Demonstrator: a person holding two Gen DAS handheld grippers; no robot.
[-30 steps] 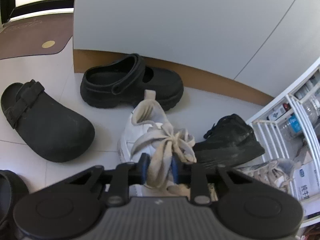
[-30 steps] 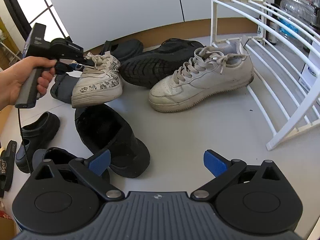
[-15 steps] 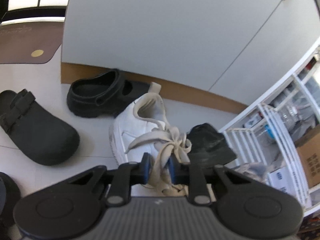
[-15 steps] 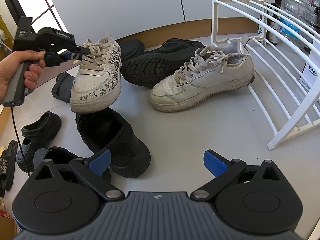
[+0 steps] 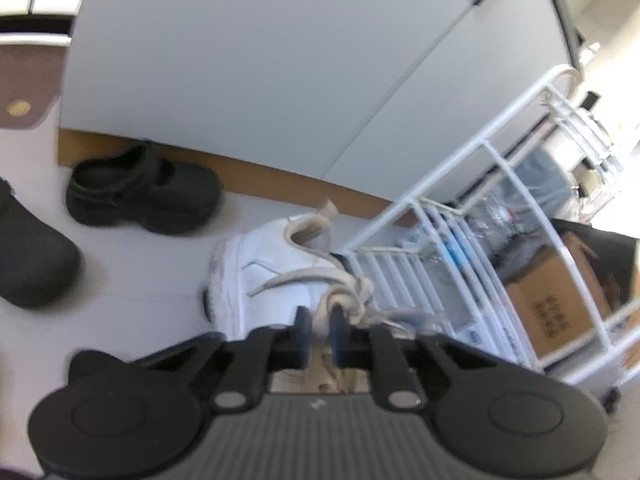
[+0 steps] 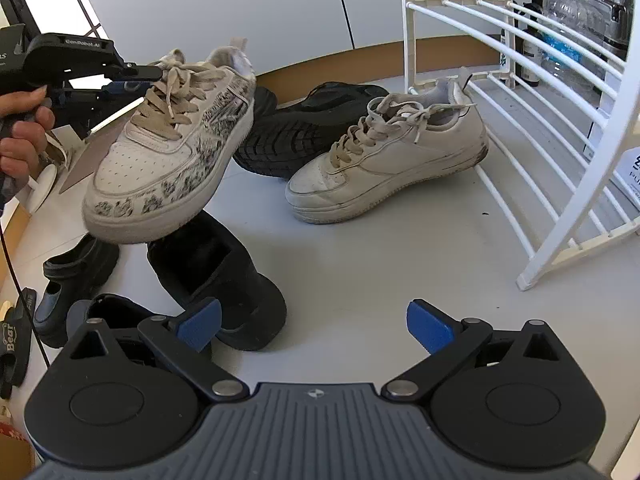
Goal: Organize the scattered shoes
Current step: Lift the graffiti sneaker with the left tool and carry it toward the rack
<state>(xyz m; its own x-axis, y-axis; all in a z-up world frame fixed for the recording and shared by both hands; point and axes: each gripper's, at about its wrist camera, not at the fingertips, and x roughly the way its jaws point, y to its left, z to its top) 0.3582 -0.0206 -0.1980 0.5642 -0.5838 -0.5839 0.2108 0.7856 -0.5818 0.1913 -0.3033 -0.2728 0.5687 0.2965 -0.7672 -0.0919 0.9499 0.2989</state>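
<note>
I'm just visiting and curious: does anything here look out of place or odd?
Yes. A black sneaker lies tipped on its side, sole showing, behind the plain white sneaker. The left hand-held gripper dangles a patterned sneaker by its laces.

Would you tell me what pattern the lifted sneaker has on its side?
Black sketch-like prints on the white lifted sneaker, clearest in the right wrist view.
</note>
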